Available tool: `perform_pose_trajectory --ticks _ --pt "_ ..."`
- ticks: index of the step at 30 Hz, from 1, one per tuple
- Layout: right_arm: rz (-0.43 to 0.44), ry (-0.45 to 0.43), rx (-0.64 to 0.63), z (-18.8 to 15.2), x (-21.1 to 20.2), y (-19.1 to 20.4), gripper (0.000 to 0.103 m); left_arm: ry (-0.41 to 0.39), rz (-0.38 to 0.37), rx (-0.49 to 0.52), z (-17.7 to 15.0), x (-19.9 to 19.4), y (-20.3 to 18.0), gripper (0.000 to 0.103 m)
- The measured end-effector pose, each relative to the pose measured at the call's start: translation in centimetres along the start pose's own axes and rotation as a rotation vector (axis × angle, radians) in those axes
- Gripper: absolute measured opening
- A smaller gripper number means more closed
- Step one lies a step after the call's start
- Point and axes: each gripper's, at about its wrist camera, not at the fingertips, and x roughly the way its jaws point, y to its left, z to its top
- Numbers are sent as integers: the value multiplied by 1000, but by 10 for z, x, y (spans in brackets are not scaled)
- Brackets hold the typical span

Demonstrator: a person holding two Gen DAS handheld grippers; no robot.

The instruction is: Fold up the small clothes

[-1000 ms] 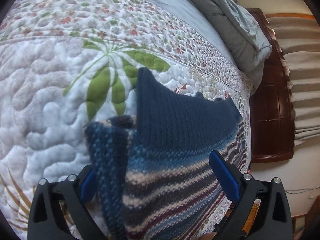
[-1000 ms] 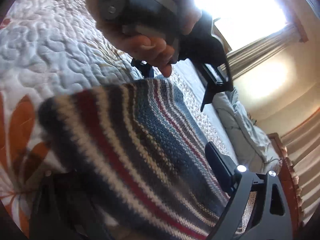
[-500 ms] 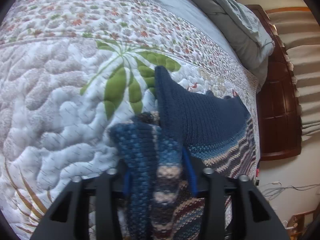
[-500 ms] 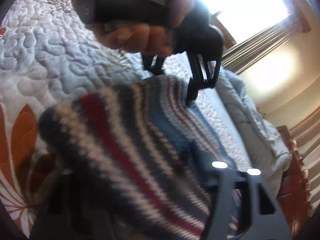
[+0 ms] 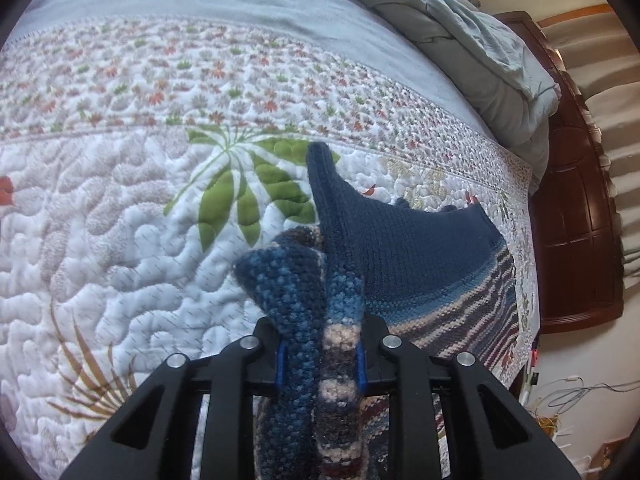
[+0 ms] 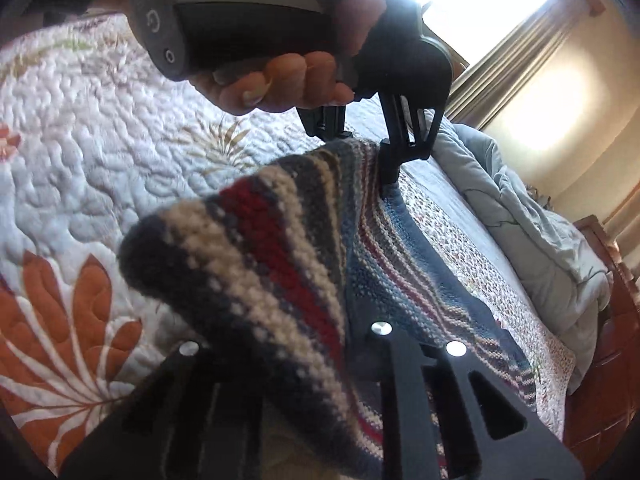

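Note:
A small knitted sweater point(image 5: 404, 248), navy on top with blue, cream and dark red stripes below, lies partly on a quilted bed. My left gripper point(image 5: 320, 364) is shut on a bunched striped edge of it. In the right wrist view my right gripper point(image 6: 296, 344) is shut on another striped edge of the sweater point(image 6: 280, 256), which is lifted off the quilt. The left gripper point(image 6: 384, 160) shows there too, held by a hand and pinching the far edge.
The white quilt point(image 5: 100, 240) has green and orange leaf prints and a floral border. A grey-blue crumpled duvet point(image 5: 480, 40) lies at the bed's far end by a dark wooden headboard point(image 5: 576, 220). Cables lie on the floor point(image 5: 580, 396) at the right.
Both grippers were open around the sweater edges a second ago and have closed on them. The pinched edges have lifted a little off the quilt.

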Motion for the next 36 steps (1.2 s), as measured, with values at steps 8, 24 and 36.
perform_pose_trajectory --ticks 8,24,36 --pt "53 -51 121 5 -31 -48 12 -29 83 51 7 -30 -56 24" --pt "132 -115 348 -23 -66 -141 11 -60 212 116 14 -40 -160 24" --pt "161 -144 467 -49 -76 -180 11 -73 259 170 16 -23 -218 24"
